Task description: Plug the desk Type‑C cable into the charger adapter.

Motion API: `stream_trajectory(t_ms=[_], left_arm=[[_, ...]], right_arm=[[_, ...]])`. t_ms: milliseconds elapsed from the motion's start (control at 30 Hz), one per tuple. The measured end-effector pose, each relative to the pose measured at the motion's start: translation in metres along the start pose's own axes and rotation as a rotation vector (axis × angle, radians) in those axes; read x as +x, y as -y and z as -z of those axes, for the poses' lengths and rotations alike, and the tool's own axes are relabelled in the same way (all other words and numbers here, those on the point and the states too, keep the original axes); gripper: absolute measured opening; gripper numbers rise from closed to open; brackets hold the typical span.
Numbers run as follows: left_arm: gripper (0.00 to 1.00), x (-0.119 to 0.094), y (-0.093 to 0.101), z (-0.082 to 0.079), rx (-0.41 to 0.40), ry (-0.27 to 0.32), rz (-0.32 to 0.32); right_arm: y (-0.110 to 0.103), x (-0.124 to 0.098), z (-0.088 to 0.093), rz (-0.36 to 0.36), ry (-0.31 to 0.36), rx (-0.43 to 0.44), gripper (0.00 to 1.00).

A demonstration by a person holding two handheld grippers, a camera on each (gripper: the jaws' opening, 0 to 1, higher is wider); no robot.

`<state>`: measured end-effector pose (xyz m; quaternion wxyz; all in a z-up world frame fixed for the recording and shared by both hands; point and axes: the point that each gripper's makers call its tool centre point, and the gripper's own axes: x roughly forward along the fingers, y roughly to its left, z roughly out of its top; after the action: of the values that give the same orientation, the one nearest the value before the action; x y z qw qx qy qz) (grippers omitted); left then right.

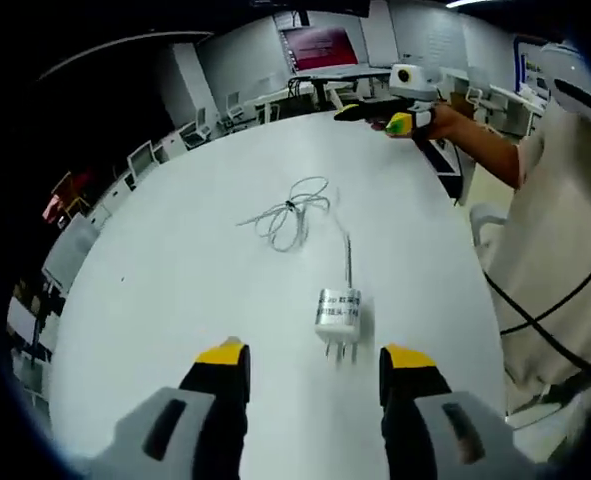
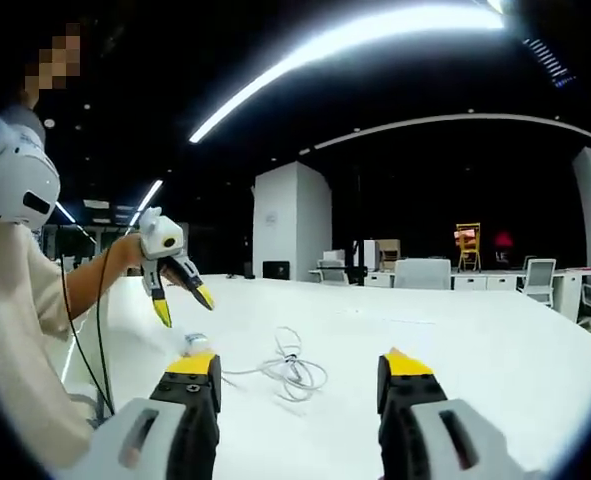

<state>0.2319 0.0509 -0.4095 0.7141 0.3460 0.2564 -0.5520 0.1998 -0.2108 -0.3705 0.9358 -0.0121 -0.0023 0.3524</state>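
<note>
The cable (image 1: pixel 297 212) seems already plugged into the charger adapter (image 1: pixel 338 311); left gripper (image 1: pixel 315 362) and right gripper (image 2: pixel 300 368) both stand apart, holding nothing.

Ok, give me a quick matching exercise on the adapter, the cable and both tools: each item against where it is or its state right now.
Items:
1. charger adapter
2. cable
3. left tool
4. right tool

States:
A. open, low over the table, adapter just ahead of it
B. loosely coiled on the table
C. white, prongs towards the left tool
D. open, raised, looking across the table

Pairs: 1-C, 2-B, 3-A, 4-D
</note>
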Motion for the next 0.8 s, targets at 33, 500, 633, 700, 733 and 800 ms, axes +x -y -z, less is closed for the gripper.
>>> stream_trajectory(t_ms=[33, 500, 633, 700, 733, 800], left_arm=[[0.52, 0.002, -0.001, -0.002, 0.007, -0.005, 0.003], [0.51, 0.031, 0.013, -0.017, 0.077, -0.094, 0.111], [0.51, 0.040, 0.017, -0.012, 0.078, -0.116, 0.136], [0.51, 0.045, 0.019, -0.012, 0.071, -0.118, 0.146], [0.51, 0.047, 0.020, -0.011, 0.069, -0.120, 0.150], [0.50, 0.051, 0.022, -0.007, 0.070, -0.145, 0.157]], right_arm=[[-0.001, 0.000, 0.001, -0.004, -0.004, -0.001, 0.64], [-0.019, -0.006, 0.017, -0.054, -0.078, -0.033, 0.65], [-0.019, -0.009, 0.018, -0.051, -0.083, -0.032, 0.65], [-0.019, -0.010, 0.018, -0.049, -0.083, -0.031, 0.65], [-0.019, -0.010, 0.017, -0.048, -0.082, -0.029, 0.65], [-0.019, -0.010, 0.017, -0.045, -0.081, -0.028, 0.65]])
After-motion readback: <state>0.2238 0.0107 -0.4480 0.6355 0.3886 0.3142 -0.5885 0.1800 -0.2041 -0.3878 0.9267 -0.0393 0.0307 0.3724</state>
